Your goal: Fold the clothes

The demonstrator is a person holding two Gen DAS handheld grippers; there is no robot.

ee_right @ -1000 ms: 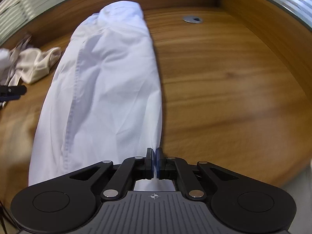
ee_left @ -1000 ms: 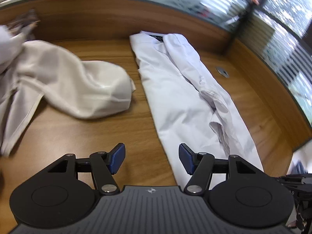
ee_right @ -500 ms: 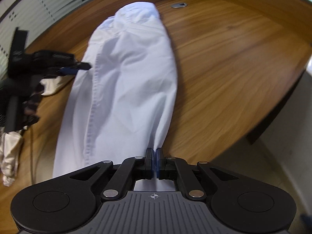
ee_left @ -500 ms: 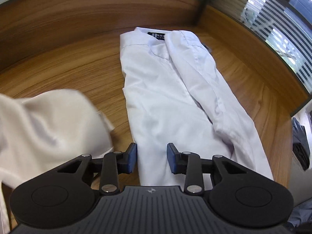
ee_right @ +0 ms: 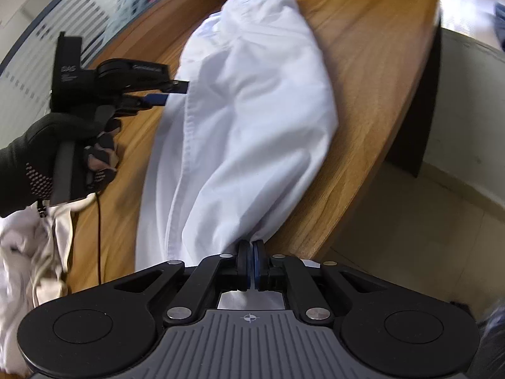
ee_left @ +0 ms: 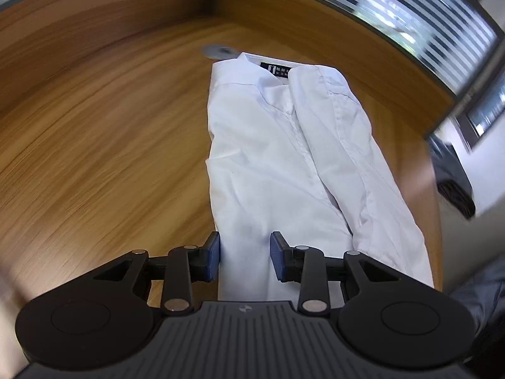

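White shirt (ee_left: 284,170) lay lengthwise on the wooden table (ee_left: 104,145), collar at 12 o'clock. The right gripper (ee_right: 251,263) was clamped on its hem; the left gripper (ee_left: 244,257) hung with fingers spread over the hem's left corner. Best close there, level with the right, before lifting.

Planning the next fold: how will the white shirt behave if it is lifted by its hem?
The white shirt will likely sag: it already drapes from the right gripper. Probably light, since one pinched corner raises it. The folded-in sleeve may slip open; the left gripper is not yet closed.
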